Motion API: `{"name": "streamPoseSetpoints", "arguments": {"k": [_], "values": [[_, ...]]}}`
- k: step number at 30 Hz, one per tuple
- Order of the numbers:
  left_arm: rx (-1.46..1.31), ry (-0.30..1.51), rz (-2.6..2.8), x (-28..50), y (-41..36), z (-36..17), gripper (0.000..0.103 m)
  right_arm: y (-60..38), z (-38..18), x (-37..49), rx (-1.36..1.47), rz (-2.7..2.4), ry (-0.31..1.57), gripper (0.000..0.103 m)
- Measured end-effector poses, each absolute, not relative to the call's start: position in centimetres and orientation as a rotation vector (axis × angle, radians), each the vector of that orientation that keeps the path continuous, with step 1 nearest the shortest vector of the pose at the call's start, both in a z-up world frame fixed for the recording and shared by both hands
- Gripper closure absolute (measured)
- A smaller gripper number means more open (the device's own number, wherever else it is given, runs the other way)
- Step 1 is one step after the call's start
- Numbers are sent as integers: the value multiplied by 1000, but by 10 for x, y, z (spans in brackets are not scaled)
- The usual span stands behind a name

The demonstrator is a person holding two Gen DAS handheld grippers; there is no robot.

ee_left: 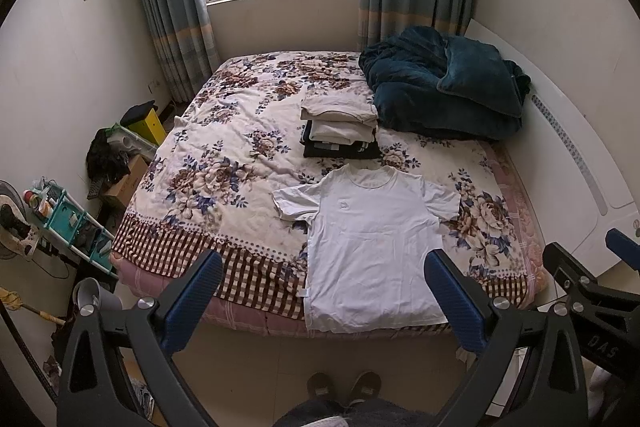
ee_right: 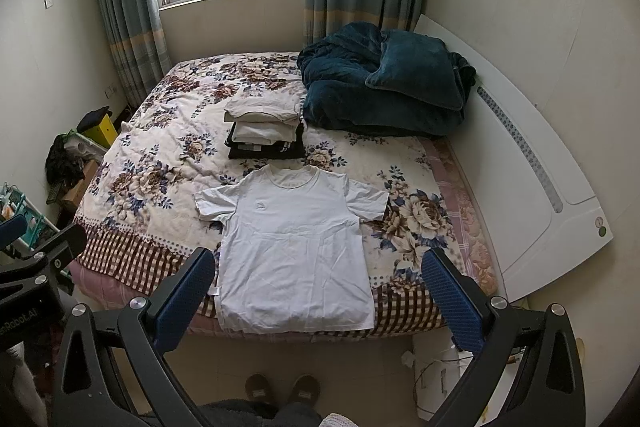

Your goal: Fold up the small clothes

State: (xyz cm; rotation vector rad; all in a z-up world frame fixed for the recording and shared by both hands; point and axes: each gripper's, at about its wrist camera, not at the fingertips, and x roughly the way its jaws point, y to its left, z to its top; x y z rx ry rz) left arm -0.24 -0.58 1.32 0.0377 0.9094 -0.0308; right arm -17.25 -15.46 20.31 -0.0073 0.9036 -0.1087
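A white T-shirt [ee_left: 368, 239] lies flat, front up, on the near edge of the floral bed [ee_left: 224, 163], collar away from me; it also shows in the right wrist view [ee_right: 292, 247]. Behind it stands a stack of folded clothes [ee_left: 340, 131], also seen in the right wrist view [ee_right: 266, 131]. My left gripper [ee_left: 324, 303] is open and empty, held above the shirt's hem. My right gripper [ee_right: 320, 299] is open and empty, also above the hem. Neither touches the shirt.
A bundled dark teal blanket [ee_left: 444, 83] lies at the far right of the bed. A white headboard panel [ee_right: 532, 163] runs along the right side. Boxes and a shelf with clutter [ee_left: 68, 219] stand left of the bed. My feet [ee_left: 344, 385] are on the tiled floor.
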Motion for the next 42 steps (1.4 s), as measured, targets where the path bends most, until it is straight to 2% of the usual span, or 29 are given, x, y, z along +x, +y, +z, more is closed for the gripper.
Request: {"name": "streamPoseSetpoints", "arguments": {"k": [42], "values": [[37, 896, -38, -6, -15, 28, 0, -159, 222, -179, -6, -107, 885, 0]]}}
